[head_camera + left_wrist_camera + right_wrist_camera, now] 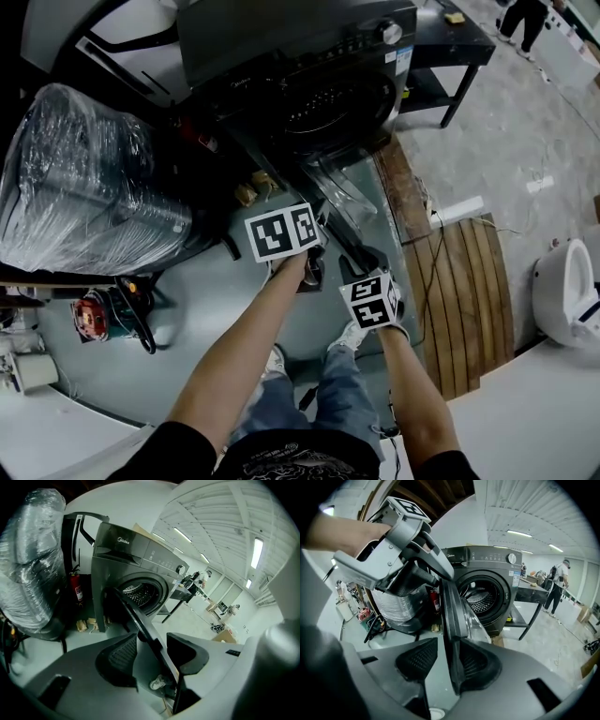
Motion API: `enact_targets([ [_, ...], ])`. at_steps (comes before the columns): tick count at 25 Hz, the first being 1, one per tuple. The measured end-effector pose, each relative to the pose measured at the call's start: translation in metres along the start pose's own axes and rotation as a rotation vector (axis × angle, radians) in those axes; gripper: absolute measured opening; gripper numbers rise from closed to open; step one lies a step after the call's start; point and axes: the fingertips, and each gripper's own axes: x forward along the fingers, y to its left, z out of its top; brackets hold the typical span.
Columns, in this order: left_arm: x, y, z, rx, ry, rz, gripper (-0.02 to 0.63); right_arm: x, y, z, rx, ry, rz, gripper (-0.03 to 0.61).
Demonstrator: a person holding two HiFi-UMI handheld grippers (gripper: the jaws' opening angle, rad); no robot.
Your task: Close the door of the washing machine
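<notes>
The door [342,199] is hanging open from the front of the washing machine [300,56]. It is swung out toward the near side, so its dark rim is pointing at the person and its bulging glass is facing right. The drum [482,597] is showing behind it. Both grippers are reaching to the door's near edge. The left gripper [149,652] is sitting farther and to the left, straddling the rim. The rim is running between its jaws, which are standing wide, and neither pad is clearly pressing on it, so this gripper is released. The right gripper [445,660] is sitting nearer and to the right, also released around the rim. Its right pad [476,663] is lying against the glass side of the door, while its left pad [417,660] is standing clear, with floor showing in the gap. A plastic-wrapped bundle [84,178] is sitting to the left of the machine, and a red fire extinguisher [78,591] is standing between the two. Wooden boards [464,300] are lying on the floor to the right. A dark table [455,42] is standing at the machine's far right, and a person [558,585] is standing well beyond it.
</notes>
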Motion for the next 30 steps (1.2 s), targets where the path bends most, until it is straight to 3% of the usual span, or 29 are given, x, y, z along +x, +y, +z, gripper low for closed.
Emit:
enact_targets([
  [7, 0.005, 0.004, 0.0, -0.067, 0.006, 0.024, 0.178, 0.004, -0.004, -0.003, 0.004, -0.003, 0.005, 0.08],
  [15, 0.01, 0.003, 0.001, -0.171, 0.0, 0.056, 0.16, 0.005, -0.012, -0.003, 0.009, -0.002, 0.038, 0.077],
  [20, 0.013, 0.002, 0.002, -0.194, 0.005, 0.06, 0.158, 0.006, -0.017, -0.003, 0.026, 0.008, 0.053, 0.077],
  [30, 0.037, -0.016, 0.014, -0.302, -0.003, 0.034, 0.169, 0.012, -0.065, 0.003, -0.018, 0.018, 0.047, 0.08],
])
